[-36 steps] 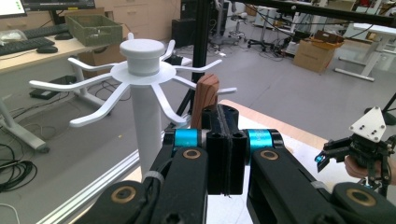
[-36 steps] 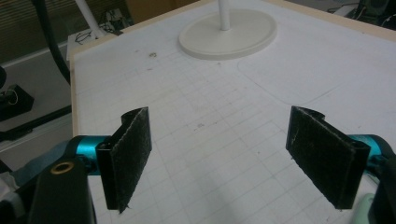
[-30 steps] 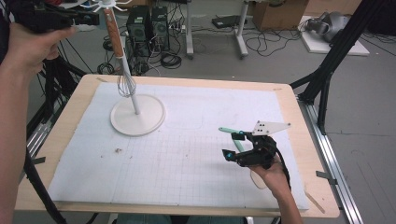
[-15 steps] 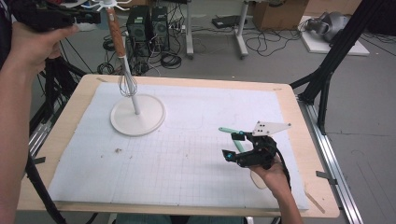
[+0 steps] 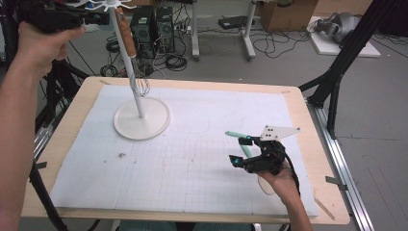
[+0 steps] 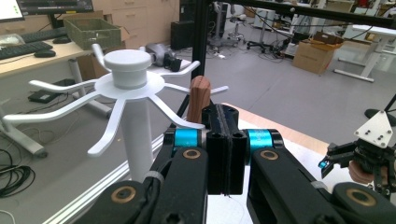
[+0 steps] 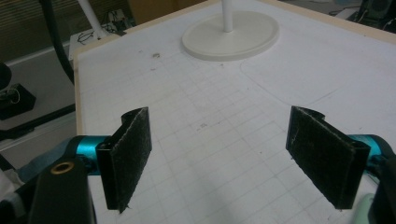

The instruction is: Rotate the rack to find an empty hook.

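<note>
High view: left hand-held gripper (image 5: 98, 18) raised at top of white rack (image 5: 139, 103), beside whisk (image 5: 129, 43) hanging from a rack arm by its wooden handle, wire head low near the pole. Right hand-held gripper (image 5: 240, 150) rested low on desk (image 5: 77, 110), well apart, mint-green utensil (image 5: 240, 139) lying under it.

Left gripper view: jaws pressed flat together, nothing between; whisk handle (image 6: 198, 98) just behind jaw tips, touching a rack arm.

Right gripper view: jaws wide apart, empty, over gridded mat (image 7: 210, 107); rack base (image 7: 231, 35) ahead.
</note>
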`<state>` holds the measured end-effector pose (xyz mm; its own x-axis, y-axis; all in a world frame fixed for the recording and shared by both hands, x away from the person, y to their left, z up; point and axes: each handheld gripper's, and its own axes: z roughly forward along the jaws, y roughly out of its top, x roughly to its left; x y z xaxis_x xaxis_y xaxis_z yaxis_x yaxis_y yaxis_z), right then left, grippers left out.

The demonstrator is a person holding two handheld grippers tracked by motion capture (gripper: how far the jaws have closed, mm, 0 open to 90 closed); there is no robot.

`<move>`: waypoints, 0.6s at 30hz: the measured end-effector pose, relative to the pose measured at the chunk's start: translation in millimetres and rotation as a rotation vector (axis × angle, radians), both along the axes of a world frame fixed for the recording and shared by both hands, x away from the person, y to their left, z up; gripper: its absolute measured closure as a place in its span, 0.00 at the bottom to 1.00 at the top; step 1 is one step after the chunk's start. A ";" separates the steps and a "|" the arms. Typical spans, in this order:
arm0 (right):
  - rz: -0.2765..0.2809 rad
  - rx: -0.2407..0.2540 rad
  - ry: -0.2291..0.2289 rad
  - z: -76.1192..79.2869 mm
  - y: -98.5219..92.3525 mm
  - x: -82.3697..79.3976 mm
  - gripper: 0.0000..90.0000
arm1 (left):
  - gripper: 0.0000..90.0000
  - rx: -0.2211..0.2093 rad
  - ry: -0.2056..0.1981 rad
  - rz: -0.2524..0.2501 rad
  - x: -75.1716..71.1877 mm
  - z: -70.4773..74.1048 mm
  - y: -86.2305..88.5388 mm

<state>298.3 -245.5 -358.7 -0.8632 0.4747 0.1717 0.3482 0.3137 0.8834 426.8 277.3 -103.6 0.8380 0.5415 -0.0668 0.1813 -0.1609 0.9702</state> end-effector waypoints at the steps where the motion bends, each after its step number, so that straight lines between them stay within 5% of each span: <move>1: 0.000 -0.001 0.001 0.2 0.1 -0.3 0.23 | 0.99 0.006 0.000 -0.003 -0.1 0.4 -1.8; 18: 0.005 -0.001 -0.003 0.0 -0.3 -0.4 0.23 | 0.99 0.026 -0.008 -0.021 -5.0 4.6 -5.0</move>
<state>297.8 -245.8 -358.7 -0.8660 0.4707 0.1689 0.3441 0.3158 0.8842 421.8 272.4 -99.0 0.8495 0.5256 -0.0459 0.1696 -0.1896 0.9671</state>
